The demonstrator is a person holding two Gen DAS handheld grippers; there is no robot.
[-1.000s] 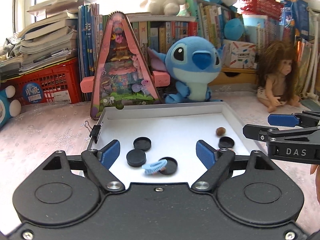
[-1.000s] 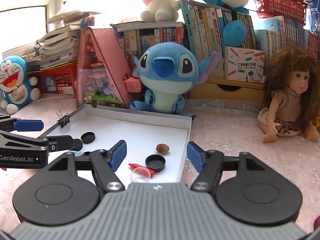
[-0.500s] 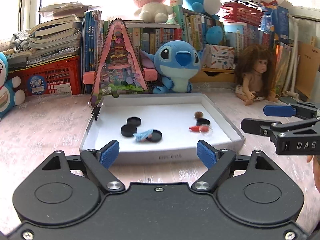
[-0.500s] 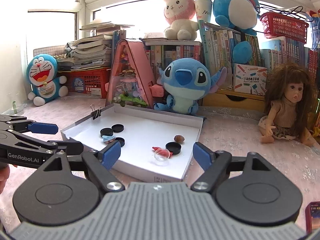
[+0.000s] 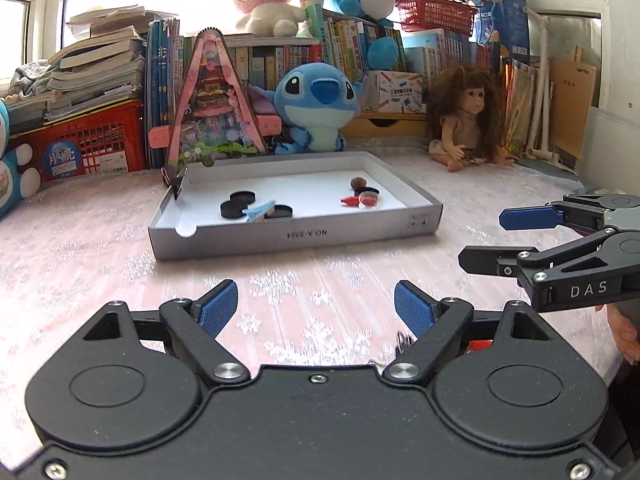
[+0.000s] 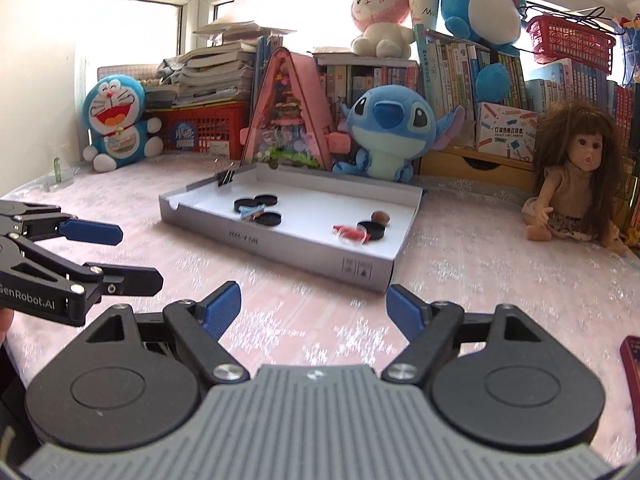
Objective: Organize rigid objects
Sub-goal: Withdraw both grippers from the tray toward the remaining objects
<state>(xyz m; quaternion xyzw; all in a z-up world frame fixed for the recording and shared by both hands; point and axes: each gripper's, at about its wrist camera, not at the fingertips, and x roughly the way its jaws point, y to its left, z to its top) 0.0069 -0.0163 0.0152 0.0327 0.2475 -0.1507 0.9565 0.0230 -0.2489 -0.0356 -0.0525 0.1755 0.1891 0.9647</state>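
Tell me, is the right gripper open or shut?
Open: the right gripper shows blue pads far apart, nothing between them.

Both tongs, left (image 5: 316, 308) and right (image 6: 314, 308), have pulled back from over the tray (image 5: 296, 236) to the bare counter (image 5: 100, 248); the right's jaws have just been opening, nothing between them.

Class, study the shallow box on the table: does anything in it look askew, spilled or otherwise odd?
Nothing spilled or damaged. One oddity: the light blue brush lies tilted across two black caps in the white box, not flat. A binder clip grips the far left corner.
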